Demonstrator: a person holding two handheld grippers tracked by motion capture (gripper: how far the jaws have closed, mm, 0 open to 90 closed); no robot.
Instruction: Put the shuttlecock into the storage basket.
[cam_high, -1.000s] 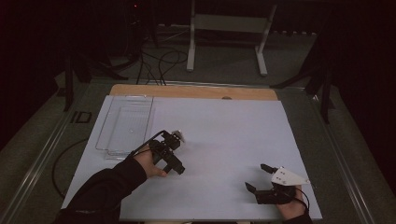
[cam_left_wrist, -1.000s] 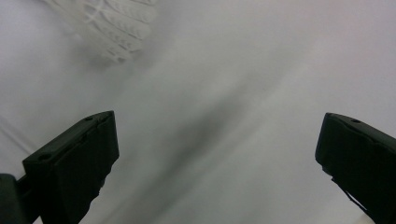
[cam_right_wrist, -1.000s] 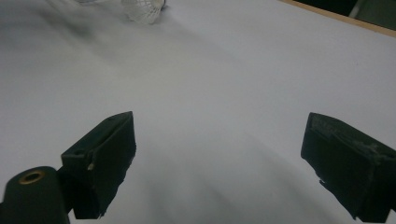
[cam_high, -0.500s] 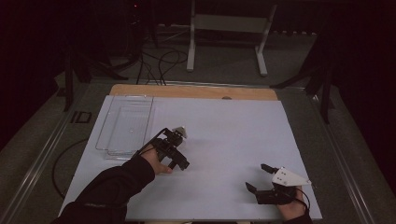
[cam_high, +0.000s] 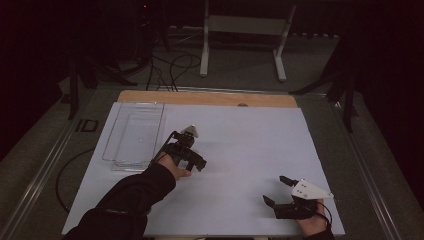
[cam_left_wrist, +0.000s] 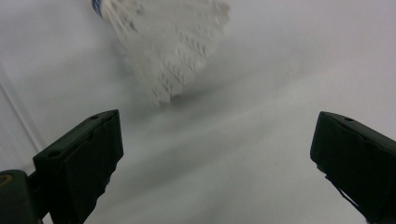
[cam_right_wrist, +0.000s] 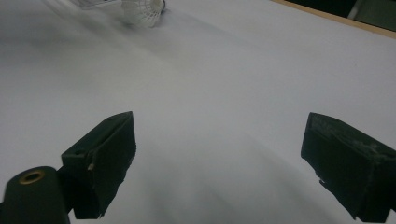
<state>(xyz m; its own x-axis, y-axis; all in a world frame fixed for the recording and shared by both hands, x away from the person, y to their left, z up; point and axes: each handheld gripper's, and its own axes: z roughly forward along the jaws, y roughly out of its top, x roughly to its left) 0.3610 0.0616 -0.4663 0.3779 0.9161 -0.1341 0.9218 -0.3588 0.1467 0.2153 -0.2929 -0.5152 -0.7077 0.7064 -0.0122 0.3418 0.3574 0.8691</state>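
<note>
A white feather shuttlecock (cam_left_wrist: 163, 42) lies on the white table sheet just ahead of my left gripper's jaws, blurred, with a blue band at its cork end. From the right gripper view the shuttlecock (cam_right_wrist: 142, 10) lies far off at the top. My left gripper (cam_high: 190, 150) is held left of the table's middle, open, with nothing between its jaws. My right gripper (cam_high: 276, 191) rests near the front right corner, open and empty, over bare sheet.
A clear plastic tray (cam_high: 135, 135) sits at the left of the white sheet (cam_high: 250, 140), beside the left gripper. A wooden strip (cam_high: 207, 97) runs along the far edge. A white stand (cam_high: 240, 25) and cables are on the floor beyond.
My left gripper has edged slightly forward and to the right across the sheet. The right gripper has stayed where it was.
</note>
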